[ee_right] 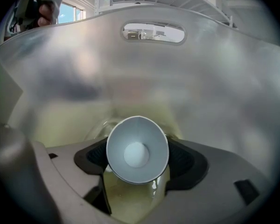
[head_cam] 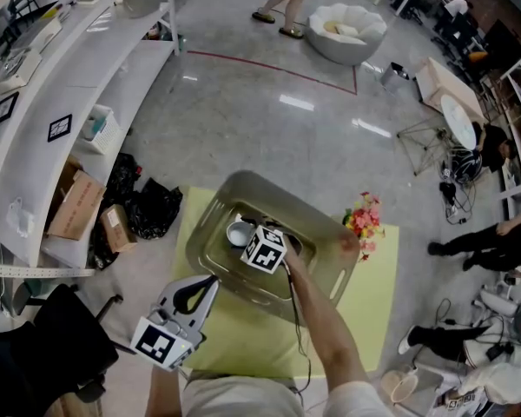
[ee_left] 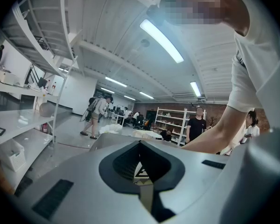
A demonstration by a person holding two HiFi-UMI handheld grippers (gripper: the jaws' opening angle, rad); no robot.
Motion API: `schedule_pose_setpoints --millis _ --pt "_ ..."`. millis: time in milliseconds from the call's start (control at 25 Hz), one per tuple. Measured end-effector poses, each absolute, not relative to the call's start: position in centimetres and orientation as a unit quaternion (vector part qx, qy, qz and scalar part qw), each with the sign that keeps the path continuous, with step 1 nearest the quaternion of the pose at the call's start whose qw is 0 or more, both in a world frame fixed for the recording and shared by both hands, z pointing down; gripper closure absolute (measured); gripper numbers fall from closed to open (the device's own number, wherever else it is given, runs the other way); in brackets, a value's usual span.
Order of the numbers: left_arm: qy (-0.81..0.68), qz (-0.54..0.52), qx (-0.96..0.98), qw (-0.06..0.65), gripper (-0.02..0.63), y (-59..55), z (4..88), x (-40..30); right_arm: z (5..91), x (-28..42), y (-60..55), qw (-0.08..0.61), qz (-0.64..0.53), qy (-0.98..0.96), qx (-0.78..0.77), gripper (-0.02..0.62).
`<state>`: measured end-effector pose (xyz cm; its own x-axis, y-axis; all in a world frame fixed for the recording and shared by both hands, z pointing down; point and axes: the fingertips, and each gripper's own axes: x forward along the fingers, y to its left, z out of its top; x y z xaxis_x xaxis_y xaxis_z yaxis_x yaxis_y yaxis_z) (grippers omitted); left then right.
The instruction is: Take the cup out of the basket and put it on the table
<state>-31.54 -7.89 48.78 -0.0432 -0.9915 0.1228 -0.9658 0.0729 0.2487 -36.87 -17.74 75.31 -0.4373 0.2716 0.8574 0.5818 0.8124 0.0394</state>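
A small white cup (head_cam: 237,232) lies tilted inside the grey plastic basket (head_cam: 323,226), which stands on the yellow-green table (head_cam: 369,289). My right gripper (head_cam: 247,237) reaches down into the basket. In the right gripper view the cup (ee_right: 137,149) sits between the two dark pads (ee_right: 91,157) with its mouth facing the camera, and its rim meets both pads. Behind it rises the basket wall (ee_right: 144,69) with a handle slot. My left gripper (head_cam: 208,283) hangs at the table's near left edge, away from the basket. Its jaws meet, with nothing in them, and point out into the room (ee_left: 140,178).
A bunch of pink and yellow flowers (head_cam: 363,220) lies on the table right of the basket. White shelves (head_cam: 78,68) run along the left, with cardboard boxes (head_cam: 76,205) and black bags on the floor below. People stand at the right and far back.
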Motion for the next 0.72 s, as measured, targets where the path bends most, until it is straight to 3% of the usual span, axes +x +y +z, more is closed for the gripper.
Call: schedule_pose_setpoints --millis 720 --pt "-0.719 -0.038 0.682 0.126 0.597 -8.1 48.7 -30.9 71.5 -36.5 -16.7 0.444 -0.160 -0.843 -0.258 0.241"
